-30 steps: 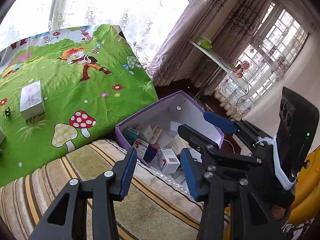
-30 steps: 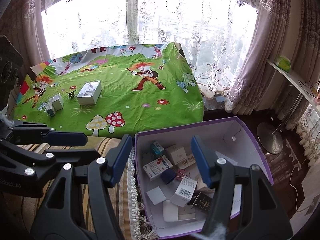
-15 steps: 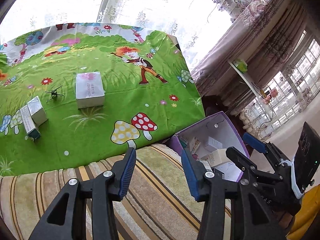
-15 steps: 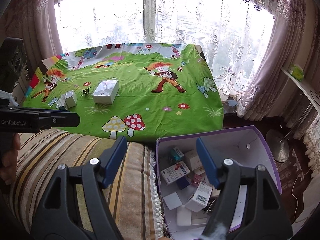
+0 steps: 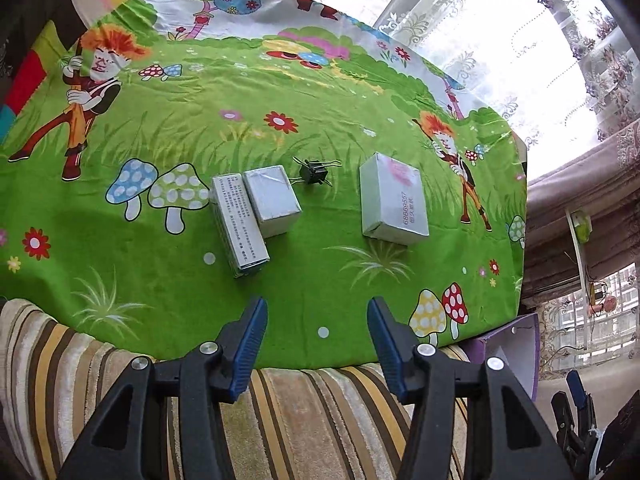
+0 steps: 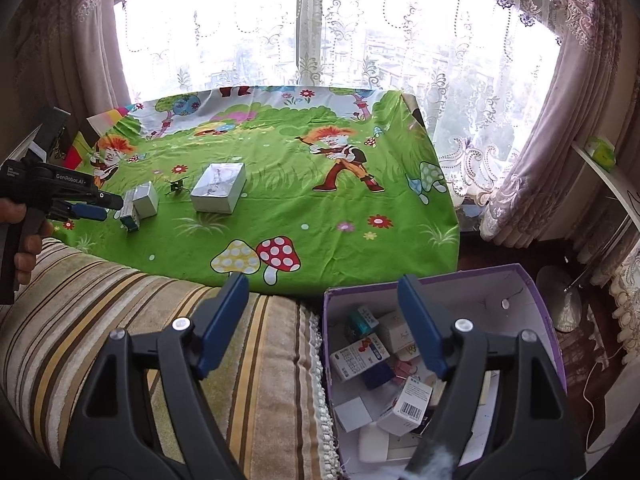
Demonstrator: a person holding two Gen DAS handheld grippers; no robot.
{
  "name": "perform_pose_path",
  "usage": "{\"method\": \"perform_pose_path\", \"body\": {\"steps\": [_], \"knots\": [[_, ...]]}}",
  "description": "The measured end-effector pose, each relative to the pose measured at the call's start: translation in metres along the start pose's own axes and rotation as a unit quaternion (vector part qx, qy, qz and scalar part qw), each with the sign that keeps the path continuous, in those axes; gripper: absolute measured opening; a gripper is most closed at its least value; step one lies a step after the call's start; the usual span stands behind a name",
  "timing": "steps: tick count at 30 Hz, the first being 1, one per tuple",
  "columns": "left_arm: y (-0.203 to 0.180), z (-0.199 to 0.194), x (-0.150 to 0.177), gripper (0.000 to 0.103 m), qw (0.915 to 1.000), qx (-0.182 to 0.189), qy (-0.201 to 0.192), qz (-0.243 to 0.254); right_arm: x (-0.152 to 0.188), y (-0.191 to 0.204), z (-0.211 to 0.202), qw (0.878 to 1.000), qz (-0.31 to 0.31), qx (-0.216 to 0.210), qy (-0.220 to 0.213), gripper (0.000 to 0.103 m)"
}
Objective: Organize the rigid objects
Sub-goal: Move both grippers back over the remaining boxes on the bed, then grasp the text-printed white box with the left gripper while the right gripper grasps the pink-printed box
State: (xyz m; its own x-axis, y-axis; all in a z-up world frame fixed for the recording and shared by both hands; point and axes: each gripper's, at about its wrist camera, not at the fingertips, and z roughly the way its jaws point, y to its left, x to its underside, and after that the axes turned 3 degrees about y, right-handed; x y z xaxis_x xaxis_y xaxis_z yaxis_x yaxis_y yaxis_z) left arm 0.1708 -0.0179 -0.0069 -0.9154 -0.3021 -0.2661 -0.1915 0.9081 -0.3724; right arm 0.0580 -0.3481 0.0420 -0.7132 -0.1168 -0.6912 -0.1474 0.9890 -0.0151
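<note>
Both claws are open and hold nothing. Left gripper point(image 5: 316, 330) hovers over the near edge of a green cartoon-printed cloth point(image 5: 120, 240), jaws spread, facing the items left on it. Right gripper point(image 6: 322, 320) hangs above a striped cushion point(image 6: 120, 320) and the rim of a purple box point(image 6: 532, 280), which sits beside the cushion and already holds many small cartons.

On the cloth, from largest to smallest, lie a flat white box point(image 5: 392, 200), a long narrow carton point(image 5: 240, 224) touching a small grey box point(image 5: 272, 200), and a black binder clip point(image 5: 314, 172) between the boxes.

The step in hand appears to be the left claw's reach for another item. Next it likely needs to advance, straddle one carton, then close.
</note>
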Motion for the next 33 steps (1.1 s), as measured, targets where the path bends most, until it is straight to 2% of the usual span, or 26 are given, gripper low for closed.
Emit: {"method": "perform_pose_path", "body": {"steps": [5,11,15,19,28,33], "knots": [[0.016,0.012,-0.015,0.058,0.9995,-0.023,0.018,-0.013,-0.016,0.008,0.007,1.000,-0.010,-0.007,0.000,0.081],[0.020,0.034,-0.030,0.058,0.9985,-0.036,0.035,-0.022,-0.043,0.022,0.025,1.000,-0.027,-0.014,0.003,0.082],[0.024,0.049,-0.034,0.058,0.9974,-0.056,0.037,-0.026,-0.060,0.034,0.044,0.999,-0.034,-0.026,0.015,0.082],[0.031,0.058,-0.037,0.057,0.9970,-0.061,0.036,-0.031,-0.078,0.051,0.065,0.998,-0.035,-0.038,0.027,0.084],[0.037,0.060,-0.039,0.035,0.9974,-0.065,0.024,-0.023,-0.112,0.101,0.121,0.994,-0.054,-0.063,0.065,0.087],[0.039,0.055,-0.041,0.029,0.9977,-0.066,0.013,-0.013,-0.124,0.126,0.159,0.991,-0.057,-0.075,0.098,0.088]]}}
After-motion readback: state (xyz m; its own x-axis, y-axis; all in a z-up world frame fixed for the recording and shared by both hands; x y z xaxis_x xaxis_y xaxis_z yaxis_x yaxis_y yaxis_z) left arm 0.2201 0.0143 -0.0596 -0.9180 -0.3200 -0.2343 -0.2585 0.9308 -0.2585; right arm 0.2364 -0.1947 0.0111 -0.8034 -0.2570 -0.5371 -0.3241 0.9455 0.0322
